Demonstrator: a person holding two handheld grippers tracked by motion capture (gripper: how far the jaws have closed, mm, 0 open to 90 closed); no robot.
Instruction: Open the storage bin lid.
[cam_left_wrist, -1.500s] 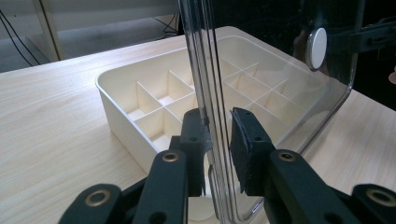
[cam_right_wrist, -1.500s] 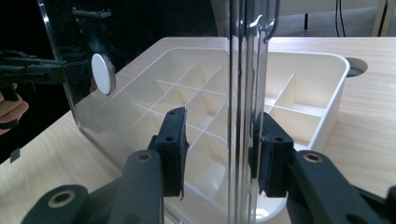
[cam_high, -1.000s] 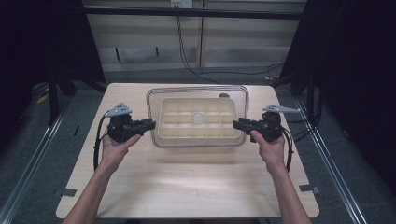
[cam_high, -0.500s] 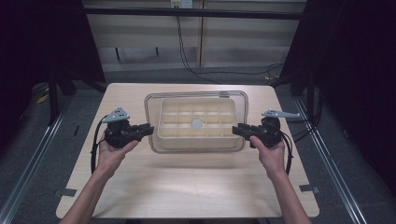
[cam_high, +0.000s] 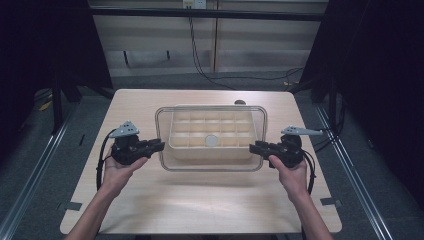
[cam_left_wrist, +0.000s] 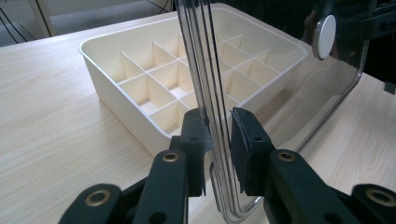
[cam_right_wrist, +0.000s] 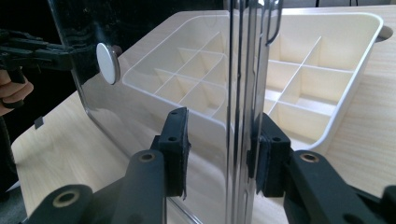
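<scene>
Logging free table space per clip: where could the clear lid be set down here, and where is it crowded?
The table is bare along its near strip, between the forearms, below the lid. Narrower bare strips flank the divided box, but the left gripper and right gripper sit there on the lid's ends. The middle, with the box under the lid, is crowded.

Left claw (cam_left_wrist: 218, 154) astride clear lid (cam_left_wrist: 280, 93) edge, seemingly gripping it, cream divided tray (cam_left_wrist: 154, 84) behind

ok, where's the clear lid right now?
In the high view the clear lid hangs mid-table over the divided box, between the left gripper and right gripper.
</scene>
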